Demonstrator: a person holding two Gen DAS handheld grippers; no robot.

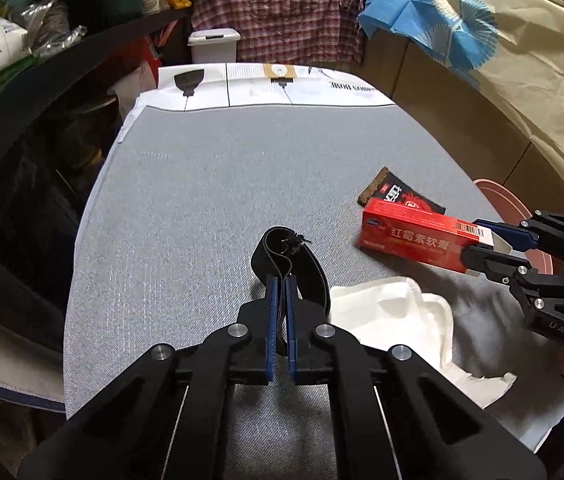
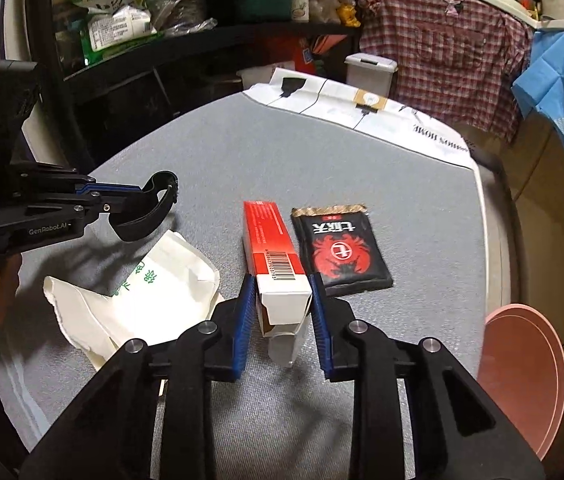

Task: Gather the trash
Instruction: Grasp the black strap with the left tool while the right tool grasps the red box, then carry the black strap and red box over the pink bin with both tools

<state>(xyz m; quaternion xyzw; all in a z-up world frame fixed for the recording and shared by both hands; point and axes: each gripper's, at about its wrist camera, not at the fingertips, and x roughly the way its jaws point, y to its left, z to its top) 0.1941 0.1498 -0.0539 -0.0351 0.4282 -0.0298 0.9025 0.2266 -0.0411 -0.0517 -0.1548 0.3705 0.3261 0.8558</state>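
A black elastic strap (image 1: 302, 260) is pinched between the blue pads of my left gripper (image 1: 281, 280), which is shut on it just above the grey tablecloth (image 1: 201, 200). In the right wrist view the left gripper (image 2: 141, 196) holds the strap's loop (image 2: 159, 210) clear of the table. My right gripper (image 2: 279, 284) is shut on the white end of a red carton (image 2: 267, 236), one pad on each side. From the left wrist view, the right gripper (image 1: 478, 242) grips the carton (image 1: 410, 236) at its barcode end.
A black sachet with a red crab (image 2: 342, 252) lies beside the carton. A crumpled white paper bag (image 2: 141, 304) lies between the grippers. A pink round plate (image 2: 522, 380) sits at the right edge. A white lidded bin (image 2: 370, 68) stands beyond the table, with dark shelves to the left.
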